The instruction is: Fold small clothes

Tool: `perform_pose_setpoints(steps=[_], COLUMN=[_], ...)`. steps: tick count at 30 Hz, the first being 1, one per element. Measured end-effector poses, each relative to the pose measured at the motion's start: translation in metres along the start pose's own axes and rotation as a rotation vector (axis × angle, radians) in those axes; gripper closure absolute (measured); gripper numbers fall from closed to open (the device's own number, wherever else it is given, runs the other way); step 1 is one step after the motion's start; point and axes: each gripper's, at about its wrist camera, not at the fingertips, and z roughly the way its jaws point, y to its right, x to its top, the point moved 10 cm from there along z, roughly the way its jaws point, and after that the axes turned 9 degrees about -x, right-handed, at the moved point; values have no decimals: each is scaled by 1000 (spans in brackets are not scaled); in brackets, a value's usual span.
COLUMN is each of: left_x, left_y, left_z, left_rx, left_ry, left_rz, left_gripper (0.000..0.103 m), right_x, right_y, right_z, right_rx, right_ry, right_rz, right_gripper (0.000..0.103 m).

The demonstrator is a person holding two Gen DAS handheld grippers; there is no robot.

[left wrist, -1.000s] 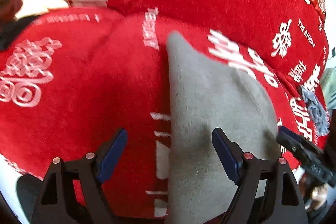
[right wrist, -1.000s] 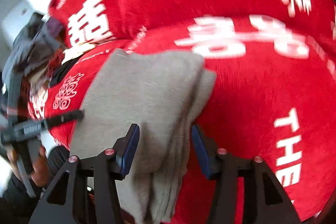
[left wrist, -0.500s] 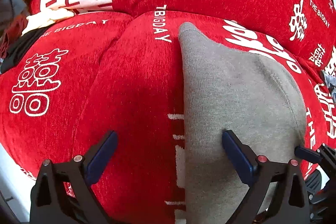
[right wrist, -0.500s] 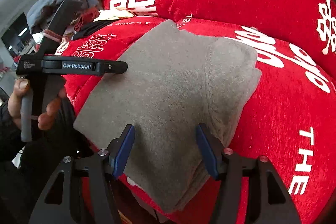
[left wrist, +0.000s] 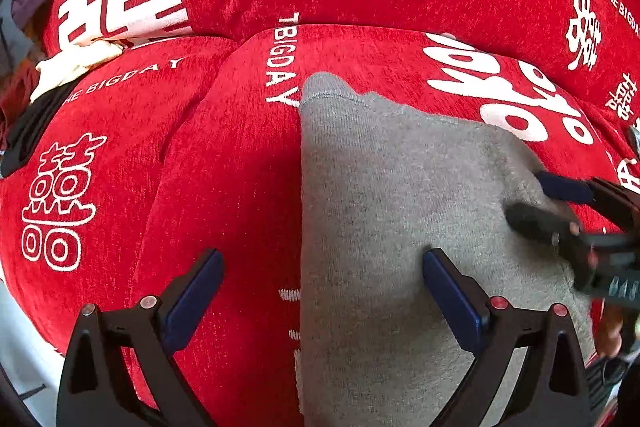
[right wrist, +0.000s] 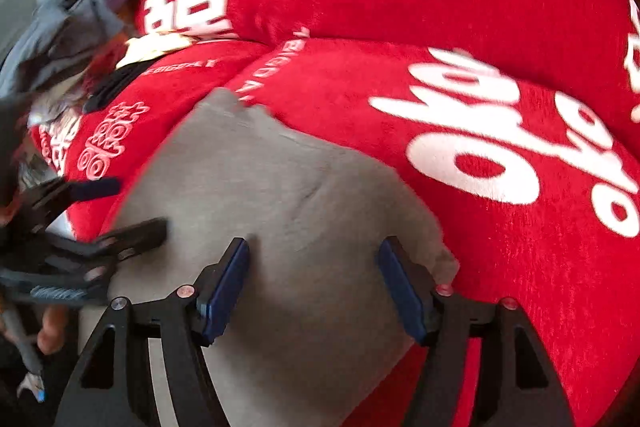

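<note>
- A grey garment (left wrist: 400, 227) lies on the seat of a red sofa (left wrist: 240, 167) printed with white lettering, already folded into a compact block with straight edges; layered edges show along its right side in the right wrist view.
- The left gripper (left wrist: 322, 291) hangs over the garment's left edge, jaws spread wide, one finger over bare red cushion and the other over grey cloth; nothing is pinched between them. Its jaws have just been opening.
- The right gripper (right wrist: 312, 283) hovers above the garment's near right part with a wide gap between its blue pads; cloth lies under the gap but the pads do not press on it. Its jaws have also just been opening.
- Judging from this, the folding of this piece looks done or nearly so: the garment has been let go and rests flat on the cushion.
- What may be left for this piece is a last smoothing or squaring of the corners, or moving it to a stack; no stack is visible here.
- At the far left end of the sofa a heap of loose clothes (right wrist: 76, 27) sits unfolded, grey, dark and cream pieces jumbled together, so the overall task probably has more items to go.
</note>
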Motion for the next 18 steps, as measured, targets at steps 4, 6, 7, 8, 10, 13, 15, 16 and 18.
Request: perform_pose_setpoints(steps=[4,6,7,8,10,13,15,16,18], left_x=[0,2,3,4,2,-5,-10,-12,-17], left_y=[0,0,-1,-3,-5,-7,-8,-8,-7], left_z=[-3,-8,-10,-13,-15,-16,-18,-19,-22], left_rx=[3,3,6,17,28,13,9,8,2], left_ry=[-2,4,11,20,26,19,21,23,22], left_rz=[12,9,10,14,21,11,9,9,13], left_gripper=[3,3,3,3,3,3,3,3,3], right_x=[-2,-10,-15,-24,-40,-67,-89,-98,-115], right_y=[-4,-21,-31,-44,-61,-80,-85,-85,-86], right_z=[-18,-41,-52,-64,-76,-79,-71,-67,-69], right_rx=[-17,0,8,20,28,24,14,1,-42], right_ry=[22,66,87,111,123,114,82,72,113], right_rz=[7,-50,-80,-124,-181,-238,-257,-266,-303], right_gripper=[30,30,30,30,30,30,30,30,30])
